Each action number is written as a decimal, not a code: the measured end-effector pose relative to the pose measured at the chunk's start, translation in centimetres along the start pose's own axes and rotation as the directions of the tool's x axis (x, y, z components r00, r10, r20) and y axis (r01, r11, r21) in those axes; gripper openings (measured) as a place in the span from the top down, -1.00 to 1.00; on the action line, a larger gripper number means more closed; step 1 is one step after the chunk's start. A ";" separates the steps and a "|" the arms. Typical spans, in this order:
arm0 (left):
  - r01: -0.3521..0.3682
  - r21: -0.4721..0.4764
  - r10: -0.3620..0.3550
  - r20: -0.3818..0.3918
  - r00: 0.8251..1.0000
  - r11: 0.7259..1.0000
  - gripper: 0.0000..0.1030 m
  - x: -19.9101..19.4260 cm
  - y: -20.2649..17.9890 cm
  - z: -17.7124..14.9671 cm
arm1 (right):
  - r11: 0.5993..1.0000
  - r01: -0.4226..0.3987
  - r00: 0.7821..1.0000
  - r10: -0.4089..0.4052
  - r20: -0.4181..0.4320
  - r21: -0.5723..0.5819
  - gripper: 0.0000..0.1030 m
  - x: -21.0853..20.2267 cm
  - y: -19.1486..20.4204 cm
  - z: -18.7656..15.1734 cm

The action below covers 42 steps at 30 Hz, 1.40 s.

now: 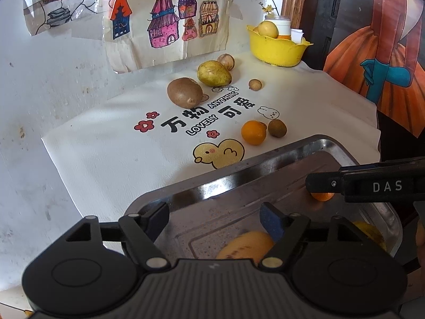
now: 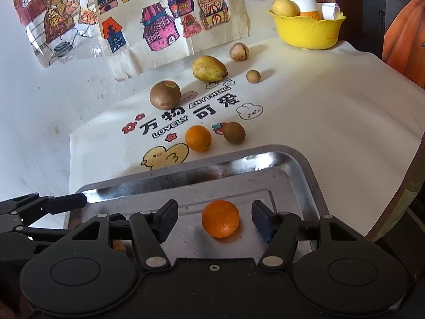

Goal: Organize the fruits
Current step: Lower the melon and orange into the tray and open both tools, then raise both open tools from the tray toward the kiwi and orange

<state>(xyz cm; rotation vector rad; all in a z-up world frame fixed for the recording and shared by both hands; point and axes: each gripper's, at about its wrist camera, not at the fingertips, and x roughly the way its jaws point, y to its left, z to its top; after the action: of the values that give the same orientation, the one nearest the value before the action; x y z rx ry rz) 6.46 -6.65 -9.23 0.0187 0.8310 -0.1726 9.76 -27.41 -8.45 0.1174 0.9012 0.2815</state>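
Both grippers' fingers (image 2: pixel 168 218) stand apart, gripping nothing, orange (image 2: pixel 220 218) loose btwn right gripper (image 2: pixel 215 219) pads on tray (image 2: pixel 239 164), lower centre; lift straight w/o nudging it.

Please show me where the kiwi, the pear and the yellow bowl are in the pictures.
kiwi (image 2: pixel 165 95): right wrist view, middle of its brown skin.
pear (image 2: pixel 209 68): right wrist view, middle of its body.
yellow bowl (image 2: pixel 309 33): right wrist view, front outer wall.
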 end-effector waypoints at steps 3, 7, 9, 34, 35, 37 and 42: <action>0.001 -0.001 -0.001 0.006 1.000 1.000 -0.59 -0.2 0.0 0.0 | 1.000 -0.004 1.000 0.004 0.015 0.005 -0.41 -0.5 0.1 0.2; 0.000 0.004 0.000 0.015 1.000 1.000 -0.67 -0.5 0.0 0.0 | 1.000 -0.017 0.999 0.016 0.040 0.019 -0.59 -1.4 0.4 0.5; -0.001 0.002 0.001 0.018 1.000 1.000 -0.70 -0.5 -0.1 0.0 | 0.999 -0.022 0.998 0.020 0.056 0.028 -0.67 -1.9 0.5 0.6; 0.000 -0.005 0.000 0.121 0.993 1.000 -0.99 -5.1 0.3 0.3 | 0.986 -0.136 0.953 0.102 0.286 0.100 -0.99 -11.7 3.3 0.6; -0.001 -0.006 0.001 0.126 0.992 1.000 -0.99 -5.5 0.4 0.3 | 0.985 -0.140 0.949 0.105 0.297 0.099 -0.99 -12.2 3.5 0.4; -0.003 -0.006 0.004 0.138 0.990 1.000 -0.99 -6.3 0.5 0.1 | 0.985 -0.144 0.943 0.108 0.313 0.094 -0.99 -13.1 4.0 0.1; -0.019 -0.006 0.020 0.174 0.985 1.000 -0.99 -8.7 1.0 -0.2 | 0.986 -0.145 0.933 0.108 0.343 0.082 -0.99 -14.9 5.2 -0.7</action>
<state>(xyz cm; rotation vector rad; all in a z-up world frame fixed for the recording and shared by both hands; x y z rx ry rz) 0.73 -4.37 -3.04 0.0078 0.6570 -0.1517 -0.47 -26.76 3.51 0.3146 0.5669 0.3222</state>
